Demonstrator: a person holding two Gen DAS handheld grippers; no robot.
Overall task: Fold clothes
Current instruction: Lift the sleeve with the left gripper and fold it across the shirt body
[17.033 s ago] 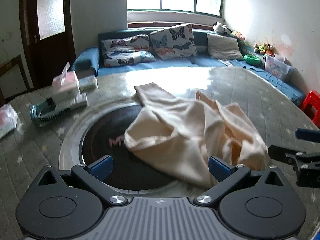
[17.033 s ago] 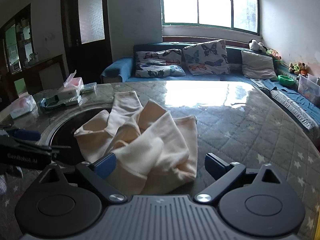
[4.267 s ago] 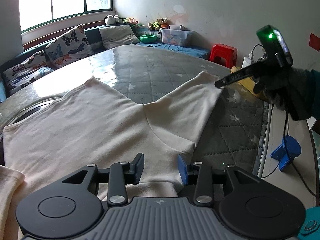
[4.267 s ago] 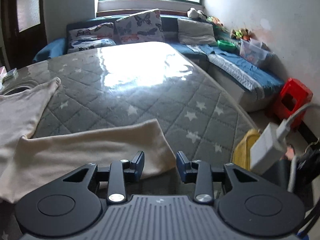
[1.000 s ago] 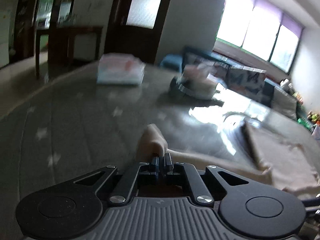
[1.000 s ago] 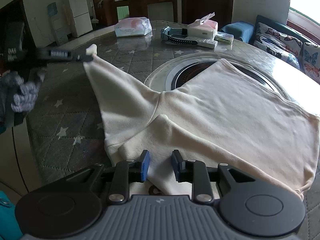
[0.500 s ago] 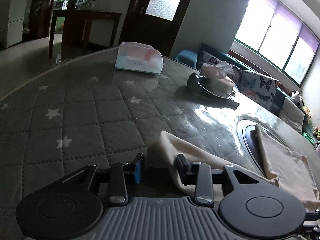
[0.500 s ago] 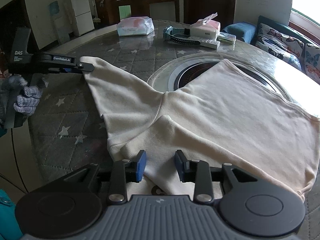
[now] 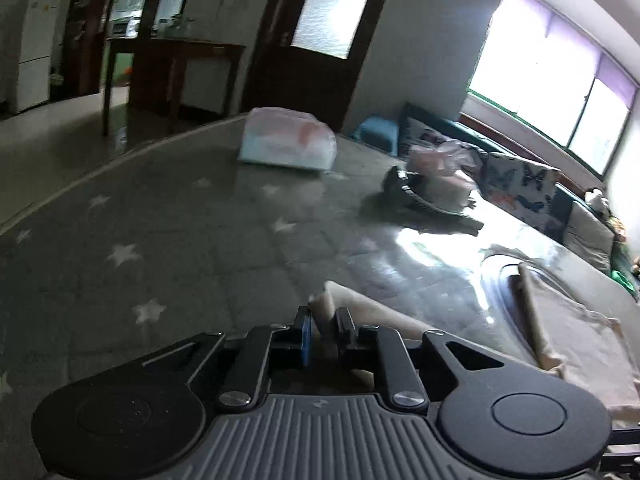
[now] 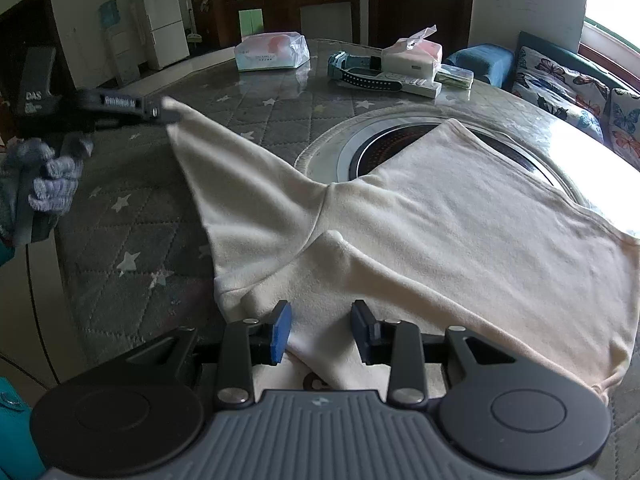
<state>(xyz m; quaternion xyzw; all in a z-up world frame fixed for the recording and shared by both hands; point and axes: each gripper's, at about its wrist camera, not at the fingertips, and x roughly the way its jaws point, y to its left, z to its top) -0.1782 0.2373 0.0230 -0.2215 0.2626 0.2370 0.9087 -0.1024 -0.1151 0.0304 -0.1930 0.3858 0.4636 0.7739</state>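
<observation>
right now my left gripper is clenched on the cuff of the sleeve, pinched between the blue pads at lower centre of the left wrist view; in the right wrist view the same gripper sits at upper left with the cuff tip in it, lifted a bit off the table. my right gripper is released, jaws apart, hovering at bottom centre over the shirt's near edge, cloth between the fingers but nothing pinched as far as i can tell. shirt is cream, spread flat, body running from centre to right of the frame, partly over the round inset in the table. key relation: sleeve's long axis runs from the armpit near frame centre up and out to upper left, so the cuff lies away from the body and the fold, i judge, has to carry it back along that axis toward centre right. left hand is the one on it, right is nearer the shoulder and could pin there. tissue packs at top, well apart.
</observation>
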